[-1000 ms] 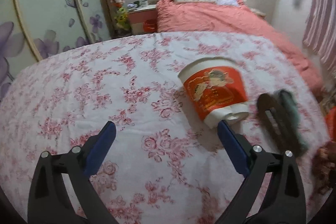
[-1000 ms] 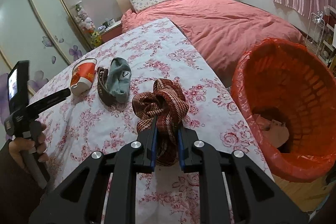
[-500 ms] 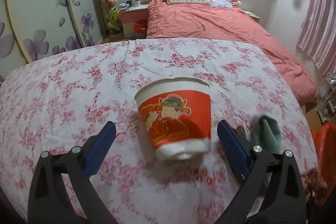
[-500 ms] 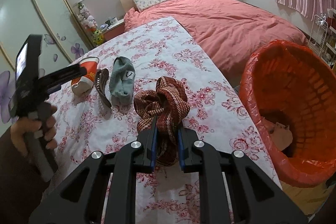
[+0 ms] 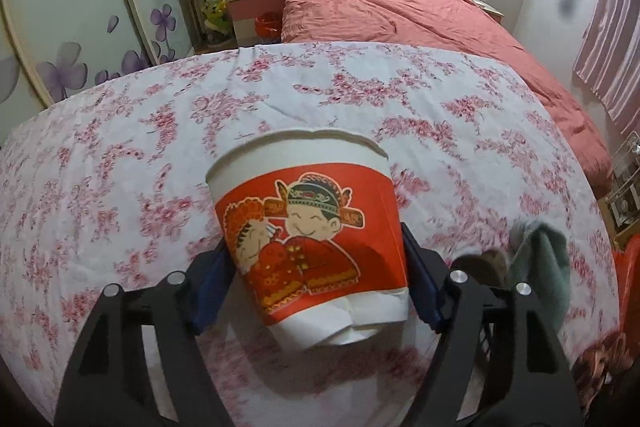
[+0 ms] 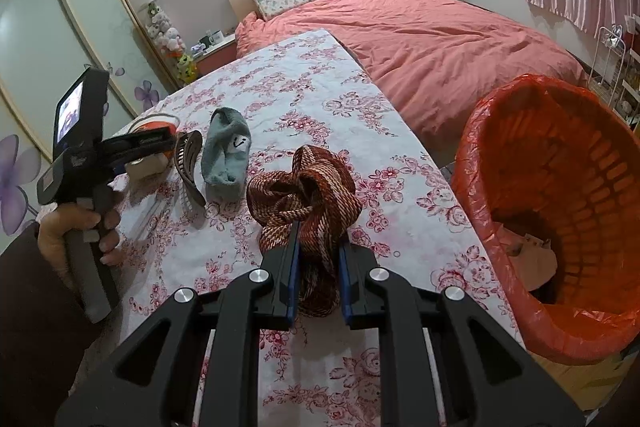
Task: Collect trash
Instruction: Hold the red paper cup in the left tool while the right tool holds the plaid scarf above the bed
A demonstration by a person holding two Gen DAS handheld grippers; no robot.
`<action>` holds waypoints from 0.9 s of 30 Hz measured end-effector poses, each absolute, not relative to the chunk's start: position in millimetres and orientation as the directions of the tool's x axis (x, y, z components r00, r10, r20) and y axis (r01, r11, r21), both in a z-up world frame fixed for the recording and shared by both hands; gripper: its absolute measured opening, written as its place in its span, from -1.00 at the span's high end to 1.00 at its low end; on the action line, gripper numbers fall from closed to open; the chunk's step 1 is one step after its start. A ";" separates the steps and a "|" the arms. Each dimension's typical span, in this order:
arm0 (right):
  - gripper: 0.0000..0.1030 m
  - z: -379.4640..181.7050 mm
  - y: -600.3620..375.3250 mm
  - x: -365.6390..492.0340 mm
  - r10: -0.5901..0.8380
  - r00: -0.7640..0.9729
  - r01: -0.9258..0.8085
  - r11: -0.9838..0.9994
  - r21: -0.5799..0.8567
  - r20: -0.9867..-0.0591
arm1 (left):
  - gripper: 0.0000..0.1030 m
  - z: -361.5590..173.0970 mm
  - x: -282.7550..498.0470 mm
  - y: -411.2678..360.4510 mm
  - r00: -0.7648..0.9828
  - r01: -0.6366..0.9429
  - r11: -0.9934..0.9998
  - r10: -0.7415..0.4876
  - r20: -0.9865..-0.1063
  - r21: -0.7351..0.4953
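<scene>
Between left tongs [image 5: 316,275], paper cup [image 5: 308,227]

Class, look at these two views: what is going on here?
A person is clearing a flowered bedspread with two tools. The left hand-held gripper has just been closing around a fallen red paper cup. The right hand-held gripper is clamped on a knotted brown rope. A red-lined bin waits alongside.

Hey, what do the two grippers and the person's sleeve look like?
Both grippers, left and right, have black cut-out frames, silver bolts and blue-padded fingers. The left one has a grey handle and a small screen on its back. The sleeve is dark.
</scene>
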State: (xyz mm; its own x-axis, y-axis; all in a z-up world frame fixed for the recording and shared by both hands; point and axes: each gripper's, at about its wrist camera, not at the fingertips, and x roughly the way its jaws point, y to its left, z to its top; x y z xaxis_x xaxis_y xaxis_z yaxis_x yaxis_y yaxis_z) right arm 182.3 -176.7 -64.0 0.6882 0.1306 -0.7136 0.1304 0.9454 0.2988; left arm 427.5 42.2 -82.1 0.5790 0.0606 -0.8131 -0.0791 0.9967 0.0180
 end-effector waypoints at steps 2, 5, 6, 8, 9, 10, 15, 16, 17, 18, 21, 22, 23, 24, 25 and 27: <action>0.69 -64.3 -176.3 182.3 0.132 0.688 0.131 0.944 0.301 -0.714 | -0.43 -80.3 416.1 50.7 0.582 -0.068 0.998 0.054 -0.812 0.018; 0.69 -65.2 -174.0 181.9 0.129 0.685 0.136 0.944 0.299 -0.717 | -0.43 -78.9 389.0 62.4 0.582 -0.039 0.999 0.046 -0.812 0.029; 0.69 -65.6 -173.0 182.2 0.126 0.683 0.138 0.945 0.297 -0.720 | -0.43 -79.0 377.1 65.6 0.581 -0.026 0.999 0.044 -0.813 0.036; 0.68 -66.0 -170.6 182.4 0.117 0.682 0.142 0.947 0.289 -0.722 | -0.43 -79.3 353.2 70.3 0.583 -0.002 0.999 0.038 -0.812 0.045; 0.68 -66.2 -169.0 182.6 0.110 0.682 0.145 0.948 0.282 -0.723 | -0.44 -80.1 340.6 72.5 0.583 0.012 0.999 0.029 -0.812 0.045; 0.69 -65.8 -168.2 182.8 0.107 0.682 0.147 0.949 0.279 -0.723 | -0.44 -80.7 327.5 73.5 0.584 0.027 0.999 0.018 -0.811 0.041; 0.68 -66.5 -164.0 185.1 0.076 0.679 0.161 0.955 0.249 -0.730 | -0.46 -83.6 293.8 71.3 0.592 0.057 0.998 -0.012 -0.806 0.026; 0.68 -66.7 -163.0 185.6 0.067 0.679 0.164 0.957 0.240 -0.731 | -0.47 -83.7 290.3 69.8 0.597 0.061 0.998 -0.012 -0.802 0.030; 0.68 -67.3 -162.2 185.7 0.059 0.679 0.166 0.958 0.232 -0.732 | -0.49 -83.6 289.4 69.1 0.600 0.061 0.998 -0.011 -0.800 0.032; 0.67 -67.7 -161.2 186.2 0.055 0.679 0.167 0.960 0.227 -0.732 | -0.51 -84.0 289.6 69.0 0.601 0.057 0.998 -0.009 -0.799 0.032; 0.65 -68.5 -160.0 185.0 0.036 0.682 0.170 0.964 0.206 -0.730 | -0.58 -84.9 290.0 72.3 0.595 0.037 0.999 -0.014 -0.804 0.009; 0.64 -69.4 -158.8 184.3 0.025 0.684 0.172 0.966 0.194 -0.729 | -0.60 -84.9 289.8 74.1 0.594 0.027 1.000 -0.011 -0.804 0.006; 0.63 -70.0 -157.6 184.2 0.015 0.686 0.173 0.968 0.183 -0.728 | -0.62 -85.3 289.6 74.9 0.594 0.021 1.000 -0.008 -0.805 0.006; 0.60 -71.0 -156.5 184.2 0.006 0.685 0.174 0.970 0.172 -0.729 | -0.64 -85.5 289.6 75.6 0.592 0.013 1.000 -0.003 -0.806 0.005; 0.59 -71.7 -156.3 184.4 0.007 0.681 0.173 0.970 0.170 -0.732 | -0.66 -85.5 288.8 77.3 0.591 0.004 1.000 0.002 -0.807 0.006; 0.59 -72.3 -156.9 184.6 0.007 0.680 0.177 0.969 0.174 -0.733 | -0.71 -85.9 289.0 79.2 0.588 -0.008 1.000 0.008 -0.809 0.004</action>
